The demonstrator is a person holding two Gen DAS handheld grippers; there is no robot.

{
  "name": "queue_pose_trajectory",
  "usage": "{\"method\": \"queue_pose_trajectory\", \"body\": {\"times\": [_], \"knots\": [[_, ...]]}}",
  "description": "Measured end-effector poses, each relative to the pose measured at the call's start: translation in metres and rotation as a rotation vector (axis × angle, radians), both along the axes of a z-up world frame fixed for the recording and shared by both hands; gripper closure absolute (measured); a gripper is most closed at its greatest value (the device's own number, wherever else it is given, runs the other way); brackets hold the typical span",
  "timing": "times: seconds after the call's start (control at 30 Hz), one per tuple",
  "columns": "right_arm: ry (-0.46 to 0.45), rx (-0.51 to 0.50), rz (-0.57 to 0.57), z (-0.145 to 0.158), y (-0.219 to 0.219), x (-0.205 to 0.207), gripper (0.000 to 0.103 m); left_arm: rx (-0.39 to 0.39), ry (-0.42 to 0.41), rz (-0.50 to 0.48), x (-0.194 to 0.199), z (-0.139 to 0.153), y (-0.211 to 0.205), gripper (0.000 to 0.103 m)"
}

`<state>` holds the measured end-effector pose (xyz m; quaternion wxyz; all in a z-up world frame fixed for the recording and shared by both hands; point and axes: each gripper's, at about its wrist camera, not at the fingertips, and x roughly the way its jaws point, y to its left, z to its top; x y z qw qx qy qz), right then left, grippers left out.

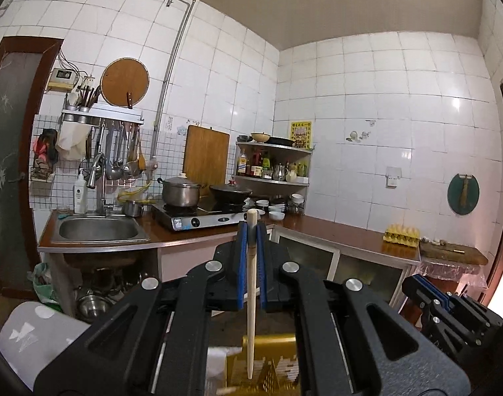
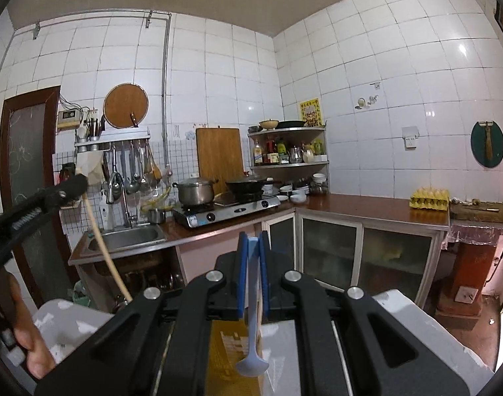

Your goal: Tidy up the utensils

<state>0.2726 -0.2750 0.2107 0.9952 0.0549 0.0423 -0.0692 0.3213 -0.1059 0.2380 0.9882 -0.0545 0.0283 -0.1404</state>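
Note:
My left gripper (image 1: pixel 251 231) is shut on a pale wooden chopstick (image 1: pixel 250 297), which hangs down between its blue pads over a yellow box (image 1: pixel 268 363). My right gripper (image 2: pixel 253 241) is shut on a light blue plastic spoon (image 2: pixel 252 330), bowl end down, over the same yellow box (image 2: pixel 225 356). The left gripper (image 2: pixel 53 194) with its chopstick (image 2: pixel 102 247) also shows at the left of the right wrist view. The right gripper (image 1: pixel 449 303) shows at the lower right of the left wrist view.
A white surface (image 2: pixel 416 330) lies under the box. Ahead is a kitchen counter (image 1: pixel 334 231) with a sink (image 1: pixel 97 229), a stove (image 1: pixel 201 217) with a pot and a wok, a utensil rack (image 1: pixel 102 118) and an egg tray (image 1: pixel 401 234).

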Motion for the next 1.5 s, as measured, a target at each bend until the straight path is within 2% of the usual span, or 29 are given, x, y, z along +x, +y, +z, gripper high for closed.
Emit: {"method": "queue_pose_trajectory", "body": {"times": [0.2,0.3,0.4,0.57,0.73,0.8,0.87,0.9,0.93,0.97,1.1,1.17,1.3,1.5], "knots": [[0.039,0.05,0.01,-0.016,-0.002,0.044,0.096,0.024,0.027,-0.004,0.041,-0.021,-0.018,0.098],[0.074,0.058,0.007,-0.032,-0.005,0.063,0.096,0.025,0.052,-0.002,0.056,-0.039,-0.021,0.098],[0.115,0.065,0.01,-0.052,-0.007,0.076,0.096,0.032,0.111,-0.008,0.075,-0.065,-0.025,0.098],[0.19,0.021,0.006,-0.084,-0.008,0.094,0.096,0.067,0.192,-0.011,0.092,-0.106,-0.024,0.098],[0.311,0.033,0.021,-0.109,-0.014,0.108,0.095,0.06,0.216,-0.026,0.084,-0.111,-0.016,0.098],[0.342,0.039,0.017,-0.111,-0.018,0.107,0.094,0.076,0.218,-0.025,0.077,-0.104,-0.016,0.09],[0.342,0.043,0.005,-0.106,-0.023,0.097,0.088,0.083,0.207,-0.019,0.067,-0.092,-0.011,0.067],[0.332,0.045,-0.004,-0.102,-0.026,0.088,0.072,0.08,0.198,-0.014,0.058,-0.084,-0.005,0.059],[0.318,0.044,-0.02,-0.097,-0.029,0.078,0.054,0.073,0.189,-0.011,0.049,-0.076,0.001,0.044],[0.308,0.044,-0.028,-0.094,-0.031,0.07,0.051,0.071,0.181,-0.008,0.042,-0.071,0.004,0.033],[0.327,0.077,-0.036,-0.088,-0.041,0.036,0.05,0.093,0.156,0.005,0.002,-0.055,0.024,0.016],[0.34,0.08,-0.044,-0.091,-0.043,0.019,0.05,0.118,0.141,0.022,-0.021,-0.056,0.036,0.005],[0.365,0.082,-0.057,-0.107,-0.044,-0.01,0.044,0.133,0.165,0.039,-0.049,-0.071,0.057,0.005],[0.404,0.074,-0.066,-0.137,-0.036,-0.032,0.043,0.101,0.308,0.049,-0.055,-0.115,0.084,0.005]]}}
